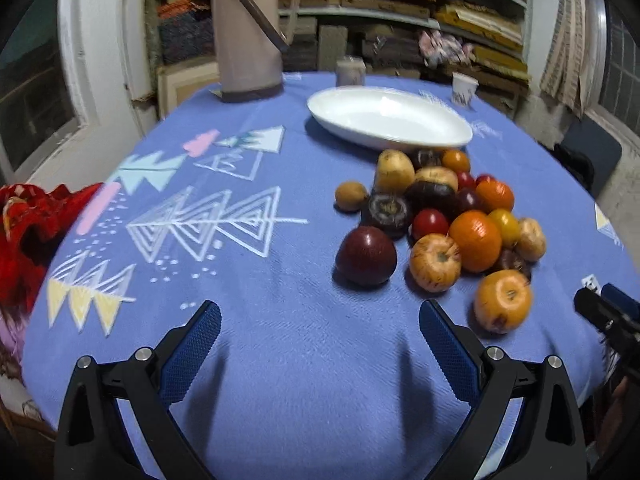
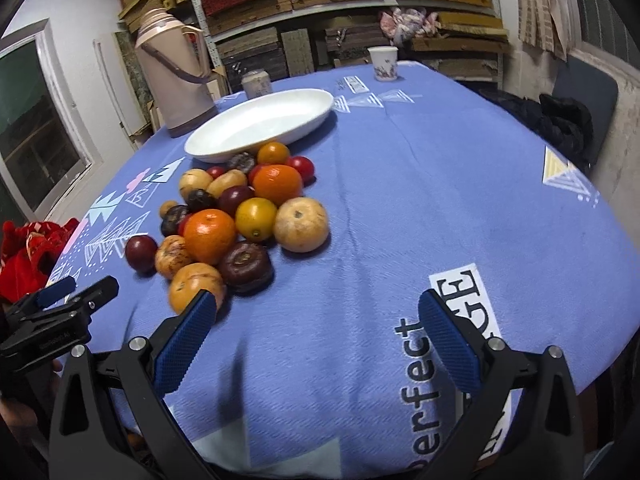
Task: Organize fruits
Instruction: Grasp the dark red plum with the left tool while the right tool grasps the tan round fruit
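On the desk: a heap of fruit [image 1: 440,216] lies on the blue cloth [image 1: 280,340], touching the near rim of an empty white dish [image 1: 390,118]; behind stand a thermos [image 1: 248,36] and a paper cup [image 2: 384,63].
Nearest pieces: an orange fruit [image 1: 503,306] at the heap's near corner; a dark red plum [image 1: 366,255] a little apart on the left side.
Handling: round, smooth and likely light, so they may roll or slip from the pads; the soft ones could bruise under a hard squeeze. Lifting one may set its neighbours rolling.
Where to hold: across the widest part, jaws either side, taking outer pieces first.
Left gripper [image 1: 320,328]: spread wide, empty, low over bare cloth, pointing at the plum.
Right gripper [image 2: 316,320]: likewise wide and empty; its left finger [image 2: 186,344] overlaps the orange fruit in the right wrist view; contact cannot be told.
Dish: holds nothing yet.
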The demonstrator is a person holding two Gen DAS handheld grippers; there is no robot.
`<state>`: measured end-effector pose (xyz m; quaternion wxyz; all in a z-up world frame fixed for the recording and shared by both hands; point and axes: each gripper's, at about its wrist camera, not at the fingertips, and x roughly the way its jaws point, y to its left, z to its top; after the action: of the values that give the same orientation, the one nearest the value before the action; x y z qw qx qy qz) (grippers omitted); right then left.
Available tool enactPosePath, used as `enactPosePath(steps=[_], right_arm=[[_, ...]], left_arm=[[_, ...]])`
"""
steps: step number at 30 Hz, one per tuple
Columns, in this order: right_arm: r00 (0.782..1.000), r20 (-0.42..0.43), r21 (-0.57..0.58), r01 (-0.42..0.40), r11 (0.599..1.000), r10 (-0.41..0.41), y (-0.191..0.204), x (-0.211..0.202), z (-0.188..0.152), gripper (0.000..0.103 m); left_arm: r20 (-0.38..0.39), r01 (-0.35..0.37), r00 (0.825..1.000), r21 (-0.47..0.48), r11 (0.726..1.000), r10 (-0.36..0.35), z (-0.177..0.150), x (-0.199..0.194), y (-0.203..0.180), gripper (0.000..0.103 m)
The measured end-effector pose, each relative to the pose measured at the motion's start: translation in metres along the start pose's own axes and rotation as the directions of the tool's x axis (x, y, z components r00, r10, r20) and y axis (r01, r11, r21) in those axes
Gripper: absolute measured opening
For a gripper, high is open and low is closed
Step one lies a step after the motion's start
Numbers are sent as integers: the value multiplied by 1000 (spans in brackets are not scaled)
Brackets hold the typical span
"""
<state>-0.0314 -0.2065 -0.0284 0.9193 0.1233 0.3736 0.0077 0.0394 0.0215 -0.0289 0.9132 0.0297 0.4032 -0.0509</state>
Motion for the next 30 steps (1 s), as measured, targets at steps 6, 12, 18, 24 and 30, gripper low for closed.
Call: enactPosePath(steps=[6, 12, 18, 24, 30], right_arm=[[1000, 3, 57, -20, 998, 20, -18, 13, 8, 99], [1000, 22, -16, 14, 1000, -13, -23, 20, 24, 99], [1000, 6, -22, -8, 1000, 8, -34, 30, 39, 99], [994, -86, -288, 45, 957, -73, -20, 46, 59, 97], [982, -185, -452, -40, 891, -50, 0, 67, 62, 68]], left_arm=[[-71, 23, 997, 4, 1000, -22, 14, 33, 2, 99], [-89, 84, 993, 51, 995, -79, 23, 49, -4, 67], [-62, 124, 991, 114, 986, -118, 27, 50, -15, 40], [-60, 151, 988, 107, 983, -145, 29, 54, -11, 40], [-59, 151, 988, 116, 982, -145, 30, 54, -11, 40]])
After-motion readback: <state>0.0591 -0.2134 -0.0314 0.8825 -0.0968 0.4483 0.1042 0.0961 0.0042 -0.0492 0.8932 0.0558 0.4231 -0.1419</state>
